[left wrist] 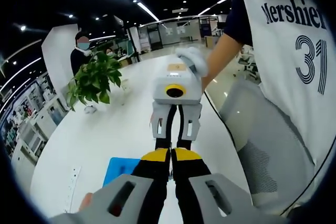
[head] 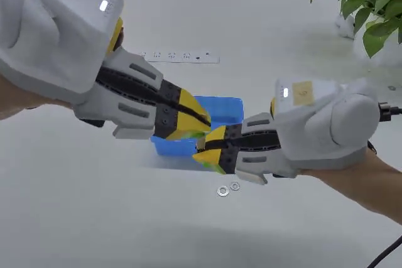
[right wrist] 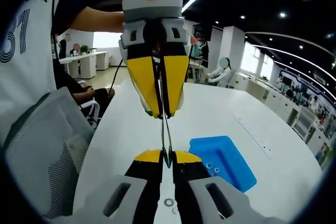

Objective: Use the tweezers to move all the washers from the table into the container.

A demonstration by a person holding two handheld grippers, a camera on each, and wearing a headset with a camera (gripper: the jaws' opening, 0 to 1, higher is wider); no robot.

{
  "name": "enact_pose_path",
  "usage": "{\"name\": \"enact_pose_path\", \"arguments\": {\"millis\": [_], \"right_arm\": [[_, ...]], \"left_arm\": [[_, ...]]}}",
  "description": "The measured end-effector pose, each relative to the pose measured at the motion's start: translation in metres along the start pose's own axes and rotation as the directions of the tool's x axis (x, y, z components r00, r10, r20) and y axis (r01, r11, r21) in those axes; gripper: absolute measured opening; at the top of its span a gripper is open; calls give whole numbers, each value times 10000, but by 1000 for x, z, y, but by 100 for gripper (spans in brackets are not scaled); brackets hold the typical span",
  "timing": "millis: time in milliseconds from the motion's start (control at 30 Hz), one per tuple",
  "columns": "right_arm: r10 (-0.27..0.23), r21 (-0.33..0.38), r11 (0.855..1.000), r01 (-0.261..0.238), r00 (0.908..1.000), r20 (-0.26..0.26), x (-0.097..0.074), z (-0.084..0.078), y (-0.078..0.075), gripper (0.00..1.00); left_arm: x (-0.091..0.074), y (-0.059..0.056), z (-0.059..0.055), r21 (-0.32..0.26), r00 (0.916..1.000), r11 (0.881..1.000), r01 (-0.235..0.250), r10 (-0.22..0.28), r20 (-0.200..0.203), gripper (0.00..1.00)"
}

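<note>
Washers: two washers lie flat on the white table, just beside each other, in front of the container and just below the right gripper's jaws in the head view.
Stored washers: at least two stored washers sit on the floor of the container, near its closer end in the right gripper view.
Container: blue, shallow, rectangular container, open on top. It stands on the table behind the two gripper tips, partly covered by them in the head view.
Tweezers: thin metal tweezers run between the two grippers, prongs close together, held above the table.
Left gripper: the left gripper comes in from the upper left in the head view. Its yellow-tipped jaws are pressed together on one end of the tweezers.
Right gripper: the right gripper comes in from the right, tip to tip with the left one. Its jaws are drawn close on the tweezers' other end. How firm the grip is, I cannot tell.
Relation: both tips meet over the container's near edge.
Power strip: a white power strip lies flat further back on the table, well apart from the container.
Plant: a green leafy plant stands at the far right corner.
Person: a white jersey with dark numerals, bare forearms behind both grippers.
</note>
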State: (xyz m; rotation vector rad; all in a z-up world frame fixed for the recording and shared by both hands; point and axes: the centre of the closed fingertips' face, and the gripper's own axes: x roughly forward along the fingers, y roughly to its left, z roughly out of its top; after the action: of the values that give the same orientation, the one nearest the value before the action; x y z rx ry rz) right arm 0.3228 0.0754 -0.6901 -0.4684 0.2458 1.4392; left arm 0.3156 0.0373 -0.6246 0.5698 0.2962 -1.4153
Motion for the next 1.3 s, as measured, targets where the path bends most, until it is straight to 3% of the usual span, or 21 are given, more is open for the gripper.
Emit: {"name": "enact_pose_path", "arguments": {"millis": [200, 267, 367, 400, 467, 600, 1300], "right_arm": [[-104, -27, 9999, 103, 9994, -315, -3, -18, 8, 8], [-66, 47, 10000, 68, 9992, -407, -1, -23, 12, 8], [-62, 155, 9999, 70, 9988, -485, 1, -27, 15, 8], [-84, 187, 9998, 93, 9988, -474, 2, -28, 14, 8], [-105, 246, 9996, 116, 9989, -462, 3, -28, 13, 8], [-105, 246, 9996, 121, 9979, -637, 4, -34, 10, 8], [-327, 757, 9963, 400, 9949, -949, 1, -64, 0, 9]], "left_arm": [[13, -13, -6, 510, 9989, 9987, 47, -24, -462, 6], [15, -19, -11, 177, 9975, 9993, 344, -333, -629, 6], [16, -21, -15, 158, 9967, 9994, 308, -295, -757, 6], [17, -20, -16, 233, 9975, 9996, 142, -125, -694, 6], [18, -22, -16, -184, 9977, 9994, 303, -313, -600, 6], [22, -17, -21, -212, 9979, 9996, 196, -209, -610, 6], [45, -13, -33, -489, 9958, 9968, 630, -661, -639, 6]]}}
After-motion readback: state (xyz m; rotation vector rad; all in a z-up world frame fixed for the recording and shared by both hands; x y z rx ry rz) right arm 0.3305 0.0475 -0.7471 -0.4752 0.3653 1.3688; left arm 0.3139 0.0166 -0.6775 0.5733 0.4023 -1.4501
